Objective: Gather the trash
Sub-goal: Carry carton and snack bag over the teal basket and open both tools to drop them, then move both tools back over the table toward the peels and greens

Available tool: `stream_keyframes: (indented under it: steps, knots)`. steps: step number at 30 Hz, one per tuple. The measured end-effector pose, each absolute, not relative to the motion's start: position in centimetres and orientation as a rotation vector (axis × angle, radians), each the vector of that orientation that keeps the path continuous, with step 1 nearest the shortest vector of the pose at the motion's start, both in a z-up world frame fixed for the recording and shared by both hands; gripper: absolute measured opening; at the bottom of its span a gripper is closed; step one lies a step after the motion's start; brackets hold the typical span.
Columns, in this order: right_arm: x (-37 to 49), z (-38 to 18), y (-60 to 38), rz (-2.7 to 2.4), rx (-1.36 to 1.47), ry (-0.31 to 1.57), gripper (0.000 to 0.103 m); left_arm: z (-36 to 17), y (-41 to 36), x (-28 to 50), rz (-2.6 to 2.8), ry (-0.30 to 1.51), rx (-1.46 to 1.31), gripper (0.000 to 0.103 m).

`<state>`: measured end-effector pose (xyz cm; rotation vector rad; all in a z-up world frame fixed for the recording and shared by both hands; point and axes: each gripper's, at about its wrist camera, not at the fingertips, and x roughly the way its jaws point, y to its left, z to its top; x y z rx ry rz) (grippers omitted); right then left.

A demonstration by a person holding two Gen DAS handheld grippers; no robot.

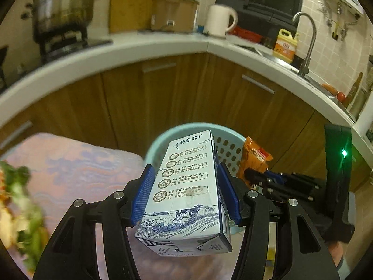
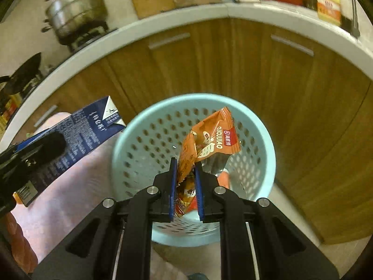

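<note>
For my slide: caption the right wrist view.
Right tool pinches an orange snack wrapper over the blue perforated basket.

Basket (image 2: pixel 265 140) mouth open below; cabinet doors (image 2: pixel 209 65) close behind, cloth-covered table (image 2: pixel 77 186) left

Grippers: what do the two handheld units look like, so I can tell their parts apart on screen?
Both the left gripper and right gripper have matte black linkage arms with silver round pivot pins and flat blue ribbed pads. From the left wrist view, the right unit's black body shows a small green light.
</note>
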<state>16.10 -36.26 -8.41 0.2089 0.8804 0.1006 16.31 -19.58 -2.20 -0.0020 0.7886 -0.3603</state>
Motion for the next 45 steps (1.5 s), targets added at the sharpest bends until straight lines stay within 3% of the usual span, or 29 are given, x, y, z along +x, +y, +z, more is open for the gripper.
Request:
stream_keyframes:
  steps: [2, 5, 9, 12, 13, 14, 29, 34, 45]
  knots:
    - [16.6, -9.3, -36.8, 0.095, 0.222, 0.895, 0.012, -3.4, -20.2, 17.1, -0.35, 0.802, 0.012, 0.055]
    - [17.4, -10.4, -37.0, 0.097, 0.223, 0.917, 0.012, -4.8, -20.3, 17.3, -0.338, 0.798, 0.019, 0.068]
    - [18.6, -11.4, -36.5, 0.119, 0.233, 0.947, 0.015, -5.3, -19.7, 17.7, -0.346, 0.815, -0.028, 0.069]
    - [19.1, -11.8, -36.3, 0.111, 0.236, 0.964, 0.033, -4.9, -19.3, 17.3, -0.342, 0.798, -0.023, 0.068]
    - [19.1, -11.9, -36.3, 0.114, 0.245, 0.966, 0.048, -4.6, -18.9, 16.9, -0.338, 0.788, -0.025, 0.069]
    - [19.1, -11.9, -36.3, 0.116, 0.255, 0.964, 0.056, -4.4, -18.8, 16.8, -0.336, 0.783, -0.028, 0.07]
    - [18.0, -9.5, -36.0, 0.114, 0.248, 0.943, 0.057, -2.8, -15.5, 14.2, -0.301, 0.758, -0.062, 0.072]
    - [19.8, -10.5, -35.0, 0.133, 0.245, 1.105, 0.064, -1.7, -13.6, 12.9, -0.276, 0.735, -0.068, 0.072]
    - [17.9, -8.8, -33.8, 0.134, 0.222, 1.095, 0.07, -0.2, -9.7, 10.3, -0.229, 0.693, -0.134, 0.072]
